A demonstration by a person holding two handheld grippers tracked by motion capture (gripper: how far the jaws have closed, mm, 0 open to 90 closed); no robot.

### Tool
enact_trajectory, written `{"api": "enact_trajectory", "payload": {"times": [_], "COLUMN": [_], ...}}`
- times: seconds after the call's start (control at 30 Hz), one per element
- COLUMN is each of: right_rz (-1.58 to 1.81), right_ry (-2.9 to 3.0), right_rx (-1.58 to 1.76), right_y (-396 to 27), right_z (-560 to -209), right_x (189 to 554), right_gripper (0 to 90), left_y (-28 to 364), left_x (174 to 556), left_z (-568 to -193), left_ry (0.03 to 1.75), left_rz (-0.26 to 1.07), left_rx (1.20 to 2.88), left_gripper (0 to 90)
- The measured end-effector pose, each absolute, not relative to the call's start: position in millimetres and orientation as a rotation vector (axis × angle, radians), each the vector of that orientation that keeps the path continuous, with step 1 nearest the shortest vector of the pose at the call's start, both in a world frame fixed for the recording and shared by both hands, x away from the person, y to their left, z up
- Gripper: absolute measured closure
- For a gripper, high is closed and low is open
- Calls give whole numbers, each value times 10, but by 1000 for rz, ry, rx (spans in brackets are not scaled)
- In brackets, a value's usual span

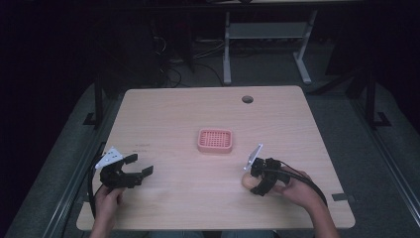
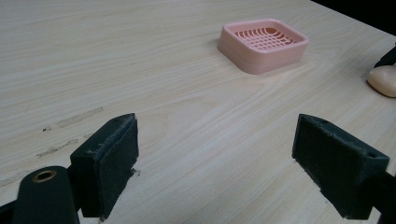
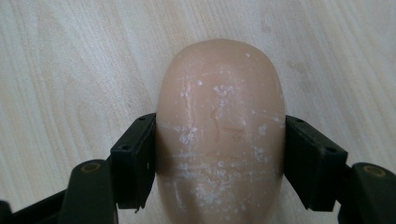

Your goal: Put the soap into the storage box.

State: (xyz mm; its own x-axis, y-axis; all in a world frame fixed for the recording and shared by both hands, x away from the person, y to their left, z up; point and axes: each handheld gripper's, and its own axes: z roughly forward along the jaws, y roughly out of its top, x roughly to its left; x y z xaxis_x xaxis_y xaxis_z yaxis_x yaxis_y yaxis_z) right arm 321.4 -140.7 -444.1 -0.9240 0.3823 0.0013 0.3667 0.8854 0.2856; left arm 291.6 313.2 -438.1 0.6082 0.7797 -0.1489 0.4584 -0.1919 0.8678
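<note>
A peach oval soap bar (image 3: 220, 135) lies on the wooden table, and my right gripper (image 3: 219, 158) is shut on it, one jaw pressed to each long side. From above, the soap (image 1: 247, 181) shows at the table's front right under that gripper (image 1: 253, 182). A pink slotted soap dish (image 1: 215, 141) stands empty near the table's middle. My left gripper (image 1: 141, 166) hovers open at the front left, holding nothing. Its own view shows its pads (image 2: 109, 161) wide apart, the dish (image 2: 262, 44) ahead and the soap (image 2: 384, 80) at the right edge.
The light wooden table (image 1: 173, 114) has a round cable hole (image 1: 247, 99) near its far edge. Faint scuff marks (image 2: 70, 130) sit on the wood near my left gripper. A desk frame and cables stand on the dark floor beyond.
</note>
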Motion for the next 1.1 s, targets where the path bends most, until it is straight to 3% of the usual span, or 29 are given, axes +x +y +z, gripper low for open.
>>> {"api": "enact_trajectory", "payload": {"times": [1.1], "right_rz": [535], "right_ry": [2993], "right_rx": [572], "right_y": [-1398], "right_z": [-4221], "right_x": [3437], "right_gripper": [318], "left_y": [3122], "left_x": [2941], "left_z": [-4406], "left_ry": [1011], "left_rz": [397], "left_rx": [1845], "left_gripper": [143]}}
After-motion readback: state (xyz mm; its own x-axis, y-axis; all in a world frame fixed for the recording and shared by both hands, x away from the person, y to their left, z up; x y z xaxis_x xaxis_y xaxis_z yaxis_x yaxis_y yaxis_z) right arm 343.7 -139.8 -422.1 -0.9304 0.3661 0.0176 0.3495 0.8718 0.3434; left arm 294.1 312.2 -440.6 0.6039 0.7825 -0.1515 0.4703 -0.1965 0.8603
